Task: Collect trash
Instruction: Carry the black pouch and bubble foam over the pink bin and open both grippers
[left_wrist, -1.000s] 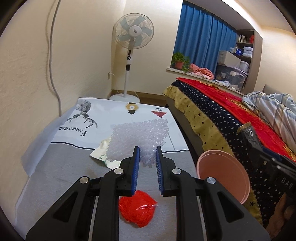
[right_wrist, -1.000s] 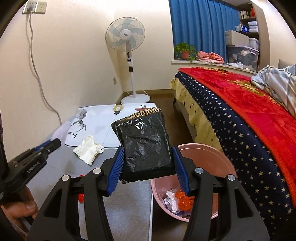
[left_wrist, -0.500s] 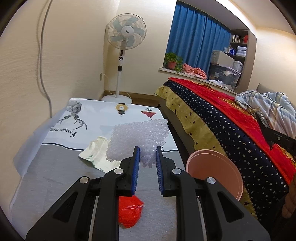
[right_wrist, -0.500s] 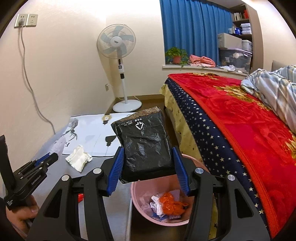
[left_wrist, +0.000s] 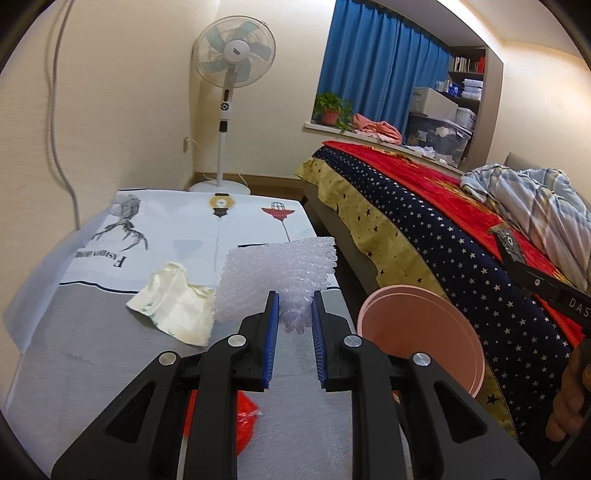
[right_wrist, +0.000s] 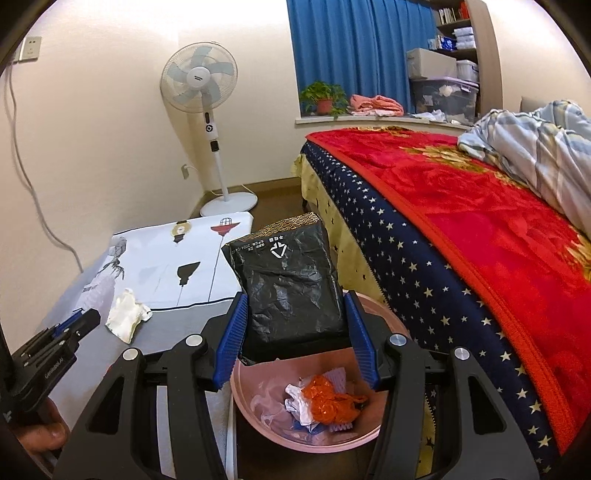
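My right gripper (right_wrist: 295, 336) is shut on a black plastic package (right_wrist: 291, 288) and holds it above the pink trash bin (right_wrist: 255, 402), which has orange and white scraps inside. My left gripper (left_wrist: 293, 336) is shut on a piece of clear bubble wrap (left_wrist: 277, 273) above the table. A crumpled white wrapper (left_wrist: 173, 302) lies on the table to its left and also shows in the right wrist view (right_wrist: 125, 314). A red crumpled bag (left_wrist: 243, 421) lies on the table under the left gripper. The bin (left_wrist: 421, 332) stands right of the table.
The table (left_wrist: 92, 350) has a grey and white printed cloth. A bed (right_wrist: 461, 240) with a red and starred blanket runs along the right. A standing fan (left_wrist: 232, 66) is by the far wall. The floor gap between table and bed is narrow.
My right gripper has carried the black package to the right until it hangs over the pink bin. My left gripper has kept its hold on the bubble wrap and shifted slightly.
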